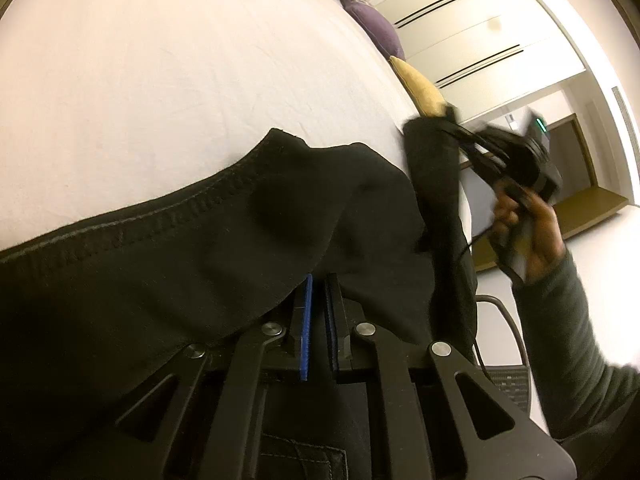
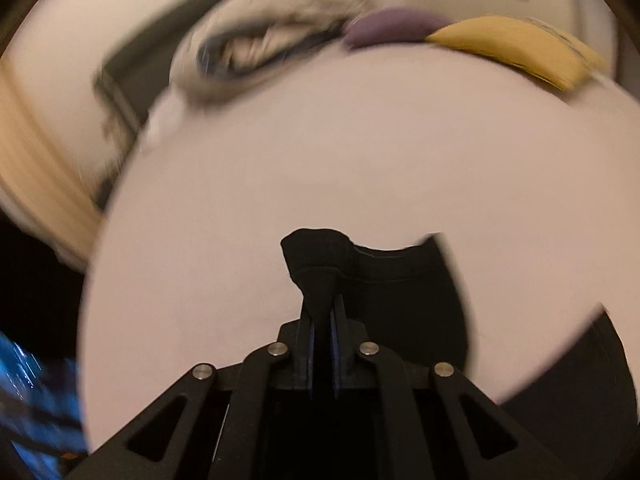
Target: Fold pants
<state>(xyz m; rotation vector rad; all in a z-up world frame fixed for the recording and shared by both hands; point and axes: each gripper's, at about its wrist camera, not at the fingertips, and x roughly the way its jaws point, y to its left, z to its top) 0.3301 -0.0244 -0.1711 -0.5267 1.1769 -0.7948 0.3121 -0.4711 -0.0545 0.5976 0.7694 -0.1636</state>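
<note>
While the black pants (image 1: 160,264) lie bunched at the near edge of the white bed (image 1: 160,100), the left gripper (image 1: 318,292) has its jaws pinched on a fold. The right gripper (image 2: 322,312), blurred, seems clamped on another bunch, lifted by the bed's right edge near a yellow cushion (image 1: 426,92).

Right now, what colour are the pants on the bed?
Black pants, clearest in the left wrist view against the white bed.
</note>
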